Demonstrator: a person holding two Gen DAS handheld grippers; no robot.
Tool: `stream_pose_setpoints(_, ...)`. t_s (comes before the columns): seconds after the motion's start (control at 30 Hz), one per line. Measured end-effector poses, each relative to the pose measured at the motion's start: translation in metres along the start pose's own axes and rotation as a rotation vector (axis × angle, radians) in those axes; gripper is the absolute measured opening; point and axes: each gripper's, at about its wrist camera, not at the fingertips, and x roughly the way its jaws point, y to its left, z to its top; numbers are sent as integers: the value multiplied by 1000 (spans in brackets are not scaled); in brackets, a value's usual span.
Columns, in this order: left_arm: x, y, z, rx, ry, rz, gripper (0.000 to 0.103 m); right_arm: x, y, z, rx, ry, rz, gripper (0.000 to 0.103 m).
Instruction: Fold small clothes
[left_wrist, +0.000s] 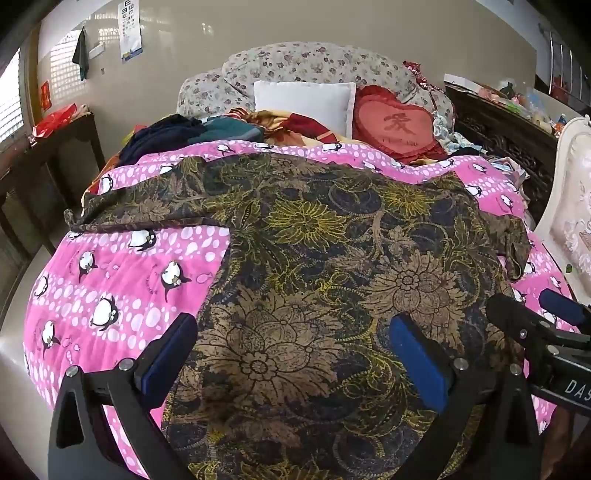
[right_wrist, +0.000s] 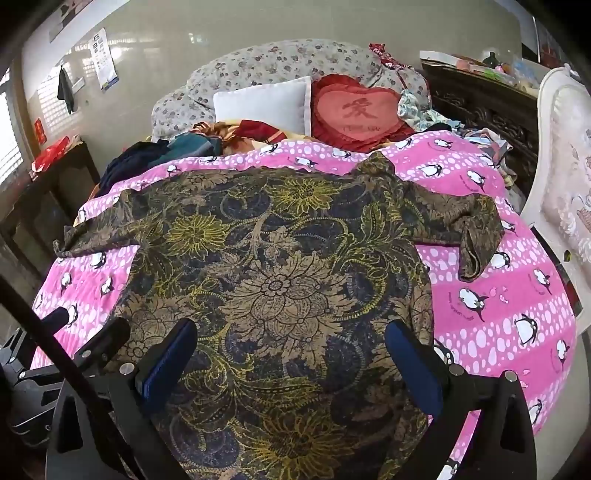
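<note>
Bedroom, pink quilt (left_wrist: 122, 280) across bed. Both sets of jaws spread wide, gripping nothing: left gripper (left_wrist: 295, 354) and right gripper (right_wrist: 291, 354) side by side above near hem of shirt (right_wrist: 273, 280). Shirt lay flat on quilt, sleeves out to either side. Beyond, white pillow (left_wrist: 303, 98) beside heart cushion (left_wrist: 391, 123).
</note>
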Motion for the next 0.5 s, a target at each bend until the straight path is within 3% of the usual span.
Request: stream_pose_setpoints(0.5,10,1,-5,-2,6,7,103,11,0,-2,10,24,11,103)
